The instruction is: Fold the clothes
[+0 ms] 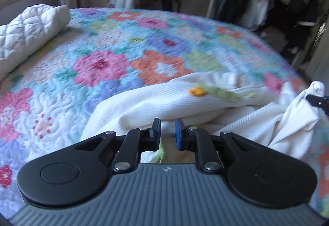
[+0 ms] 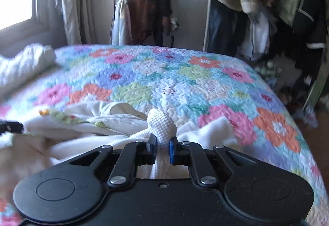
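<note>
From the left wrist view, the left tongs (image 1: 167, 131) sat low over a crumpled cream-white ribbed knit garment (image 1: 156, 100) with a small orange-and-green embroidered flower. Their blue-padded fingers (image 1: 180, 133) stood nearly together with a narrow gap, and cloth lay bunched right at the tips; blur made it hard to say for sure, but they looked pinched on a thin fold of that garment. It lay heaped on the near part of the bed's quilt of pastel patchwork flowers (image 1: 115, 51), nothing flat, nothing squared. At the right edge the right tongs (image 1: 317, 100) showed as a dark tip with a white knob of fabric poking past it. A white quilted blanket roll (image 1: 30, 34) sat at the far left, well apart from the work.

Over to the right wrist view: the right tongs (image 2: 162, 144) were clamped on a bunched tuft of the same white knit (image 2: 162, 125), the cloth bulging out above the pads and draping away below. The rest of the garment trailed to the left in loose ridges across the quilt (image 2: 185, 86). Behind the bed stood a dark clothes rack hung with brown and pale garments (image 2: 150, 12).

My read: this was the very start. Both ends gripped, but the piece not yet spread, and every fold left to make.
</note>
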`<state>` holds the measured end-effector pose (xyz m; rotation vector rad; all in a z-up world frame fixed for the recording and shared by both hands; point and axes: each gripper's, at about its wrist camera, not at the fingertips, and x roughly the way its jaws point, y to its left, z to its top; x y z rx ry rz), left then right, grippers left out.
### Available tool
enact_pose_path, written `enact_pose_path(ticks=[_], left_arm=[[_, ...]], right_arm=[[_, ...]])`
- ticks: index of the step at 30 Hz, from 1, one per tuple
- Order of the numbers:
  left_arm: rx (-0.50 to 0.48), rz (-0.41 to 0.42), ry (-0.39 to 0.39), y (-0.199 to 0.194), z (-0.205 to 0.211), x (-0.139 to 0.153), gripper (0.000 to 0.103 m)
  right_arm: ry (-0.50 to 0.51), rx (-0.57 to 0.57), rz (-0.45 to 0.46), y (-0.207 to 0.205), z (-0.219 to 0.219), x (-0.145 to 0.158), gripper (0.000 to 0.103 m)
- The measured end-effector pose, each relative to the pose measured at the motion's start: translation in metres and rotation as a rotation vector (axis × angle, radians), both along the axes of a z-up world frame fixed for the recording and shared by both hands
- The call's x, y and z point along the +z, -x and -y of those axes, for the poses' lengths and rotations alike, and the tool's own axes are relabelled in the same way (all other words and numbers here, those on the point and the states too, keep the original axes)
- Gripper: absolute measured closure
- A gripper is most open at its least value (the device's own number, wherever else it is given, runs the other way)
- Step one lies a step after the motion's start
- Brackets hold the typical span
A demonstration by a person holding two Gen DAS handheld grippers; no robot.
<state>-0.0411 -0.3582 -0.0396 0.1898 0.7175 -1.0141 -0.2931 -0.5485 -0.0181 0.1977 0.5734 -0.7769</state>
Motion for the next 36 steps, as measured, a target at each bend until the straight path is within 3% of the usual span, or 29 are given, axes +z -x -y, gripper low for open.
enact_pose_path(ticks=[1,5,8,11,13,15,17,19,20,25,26,27,28,30,31,34,36], left_arm=[[-0.007,0.011,0.003,0.004,-0.002,0.003,0.088],[-0.044,0.004,0.015,0.013,-0.006,0.007,0.083],[-0.035,0.028,-0.014,0.017,-0.002,0.003,0.072],[-0.029,0.046,-0.071,0.017,0.004,-0.006,0.064],[-0.036,0.021,-0.072,0.016,0.005,-0.008,0.061],[-0.044,0.008,-0.069,0.015,0.005,-0.008,0.061],[-0.053,0.018,-0.070,0.017,0.005,-0.008,0.061],[-0.061,0.016,-0.079,0.018,0.006,-0.010,0.057],[-0.067,0.012,-0.085,0.019,0.006,-0.012,0.056],[-0.086,0.001,-0.105,0.021,0.016,-0.017,0.054],[-0.093,-0.002,-0.107,0.023,0.019,-0.017,0.054],[-0.103,-0.009,-0.109,0.025,0.022,-0.017,0.051],[-0.113,-0.023,-0.104,0.026,0.024,-0.018,0.043],[-0.134,-0.061,-0.084,0.030,0.027,-0.018,0.027],[-0.142,-0.080,-0.070,0.032,0.028,-0.018,0.023],[-0.159,-0.125,-0.028,0.036,0.032,-0.016,0.023],[-0.177,-0.121,-0.007,0.041,0.033,-0.013,0.020]], right_arm=[[-0.010,-0.002,0.016,0.011,0.002,0.007,0.091],[0.117,-0.068,0.019,0.052,-0.006,0.026,0.092],[0.082,-0.164,0.129,0.095,-0.003,0.039,0.092],[0.118,-0.283,0.177,0.124,0.005,0.042,0.092],[0.146,-0.362,0.145,0.135,0.017,0.035,0.092],[0.257,-0.449,-0.043,0.126,0.045,0.011,0.092],[0.155,-0.516,-0.186,0.124,0.093,-0.022,0.091],[-0.049,-0.520,-0.152,0.138,0.122,-0.042,0.091],[-0.094,-0.521,-0.101,0.144,0.126,-0.048,0.091],[-0.193,-0.491,-0.112,0.149,0.130,-0.066,0.081],[-0.187,-0.485,-0.092,0.150,0.130,-0.062,0.080],[-0.174,-0.475,-0.058,0.153,0.126,-0.057,0.071],[-0.168,-0.463,-0.019,0.156,0.124,-0.053,0.065],[-0.177,-0.452,0.086,0.165,0.121,-0.049,0.043],[-0.213,-0.417,0.166,0.170,0.122,-0.048,0.038],[-0.353,-0.342,0.402,0.186,0.132,-0.054,0.036],[-0.357,-0.316,0.454,0.190,0.135,-0.051,0.036]])
